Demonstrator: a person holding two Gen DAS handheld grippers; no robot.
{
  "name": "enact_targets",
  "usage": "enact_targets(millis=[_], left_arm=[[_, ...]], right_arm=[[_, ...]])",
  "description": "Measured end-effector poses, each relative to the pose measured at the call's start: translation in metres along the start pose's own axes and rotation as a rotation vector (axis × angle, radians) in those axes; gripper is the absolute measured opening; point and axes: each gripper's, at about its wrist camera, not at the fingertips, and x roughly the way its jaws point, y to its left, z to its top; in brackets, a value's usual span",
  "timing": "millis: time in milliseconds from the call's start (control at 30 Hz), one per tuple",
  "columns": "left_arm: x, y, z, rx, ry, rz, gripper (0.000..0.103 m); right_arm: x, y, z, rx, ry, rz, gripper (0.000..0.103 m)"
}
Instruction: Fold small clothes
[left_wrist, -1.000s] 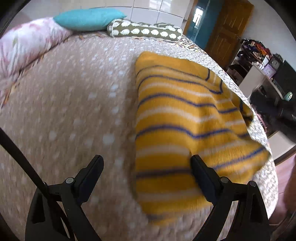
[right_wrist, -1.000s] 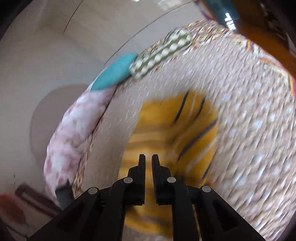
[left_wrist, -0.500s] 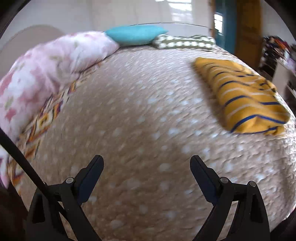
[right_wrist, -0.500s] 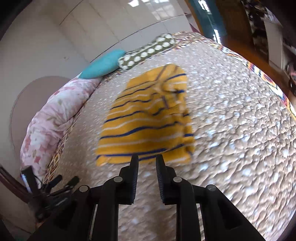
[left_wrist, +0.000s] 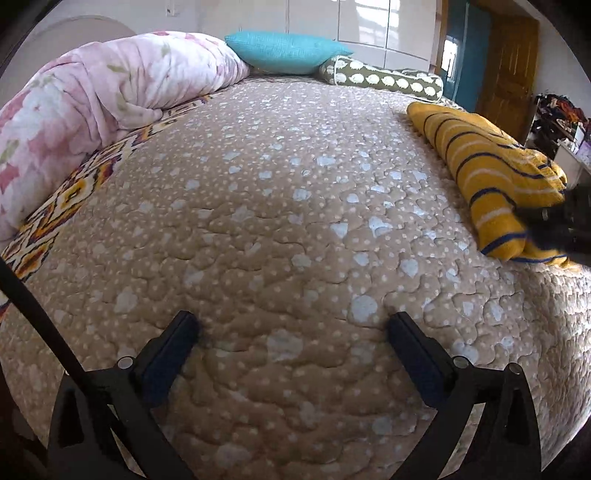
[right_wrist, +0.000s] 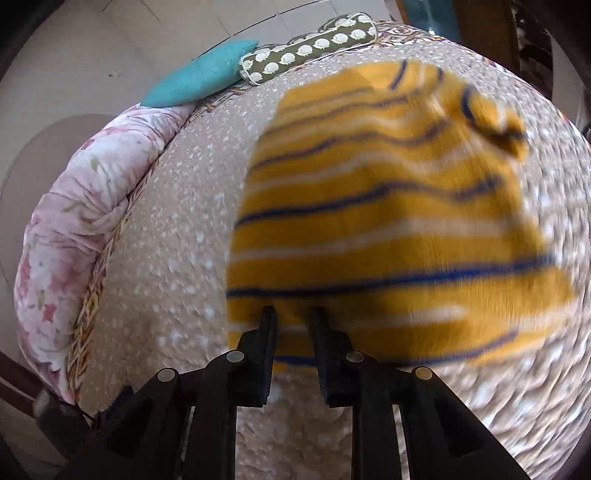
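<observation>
Since the earlier frames, left gripper (left_wrist: 291, 328) has swung off the garment (left_wrist: 491, 177) onto bare bedspread (left_wrist: 258, 221); its jaws have just opened further and stand wide apart, nothing between them. Right gripper (right_wrist: 291, 314) has closed in on the garment's near edge, jaws having parted slightly; narrow gap, tips over the fabric's hem, cloth showing in the gap, whether the pads press on it cannot be told (blur).

Bedspread: tan, quilted, spotted. Pink quilt (left_wrist: 92, 92) rolled along its left side. Garment: yellow, blue-and-white stripes, folded, lying toward the bed's right edge. Teal pillow (left_wrist: 284, 51) and dotted bolster (left_wrist: 384, 77) at the head.
</observation>
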Motion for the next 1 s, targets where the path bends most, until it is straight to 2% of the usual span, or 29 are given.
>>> enact_targets(millis=[67, 133, 200, 367, 400, 433, 467, 533, 600, 667, 733, 800, 867, 933, 1000], left_arm=[[0.000, -0.001, -0.001, 0.002, -0.010, 0.001, 0.103], [0.000, -0.002, -0.001, 0.003, -0.016, 0.006, 0.103], [0.000, -0.003, -0.001, 0.004, -0.015, 0.008, 0.103], [-0.003, -0.005, -0.001, 0.023, 0.004, 0.016, 0.102], [-0.007, -0.005, 0.002, 0.027, 0.020, 0.009, 0.099], [-0.012, -0.005, 0.006, 0.024, 0.025, -0.013, 0.091], [-0.021, -0.003, 0.013, 0.011, 0.013, -0.070, 0.088], [-0.031, -0.002, 0.028, -0.008, -0.010, -0.139, 0.088], [-0.034, -0.006, 0.054, -0.015, -0.024, -0.207, 0.089], [-0.021, -0.015, 0.079, -0.008, 0.015, -0.257, 0.091], [-0.001, -0.027, 0.105, -0.014, 0.065, -0.313, 0.091], [0.020, -0.040, 0.124, -0.039, 0.116, -0.400, 0.091], [0.043, -0.057, 0.139, -0.076, 0.183, -0.538, 0.091], [0.061, -0.074, 0.146, -0.090, 0.226, -0.647, 0.093], [0.076, -0.092, 0.150, -0.072, 0.261, -0.687, 0.095]], right_arm=[[-0.011, 0.001, -0.015, -0.040, -0.009, -0.018, 0.023], [-0.020, -0.005, -0.028, -0.033, 0.041, -0.006, 0.034], [-0.029, -0.016, -0.040, -0.002, 0.061, 0.010, 0.036], [-0.064, -0.050, -0.053, 0.048, -0.007, -0.007, 0.036], [-0.071, -0.056, -0.051, 0.060, -0.020, 0.001, 0.036], [-0.079, -0.062, -0.048, 0.068, -0.040, 0.009, 0.036], [-0.088, -0.067, -0.043, 0.071, -0.065, 0.014, 0.037], [-0.107, -0.078, -0.026, 0.074, -0.127, 0.001, 0.046], [-0.118, -0.089, -0.004, 0.085, -0.174, -0.037, 0.070], [-0.119, -0.105, 0.025, 0.116, -0.219, -0.065, 0.071], [-0.110, -0.121, 0.050, 0.152, -0.213, -0.057, 0.071], [-0.095, -0.135, 0.072, 0.203, -0.188, -0.001, 0.071], [-0.072, -0.149, 0.091, 0.276, -0.157, 0.097, 0.072], [-0.051, -0.157, 0.103, 0.328, -0.136, 0.151, 0.073], [-0.035, -0.162, 0.112, 0.351, -0.118, 0.181, 0.075]])
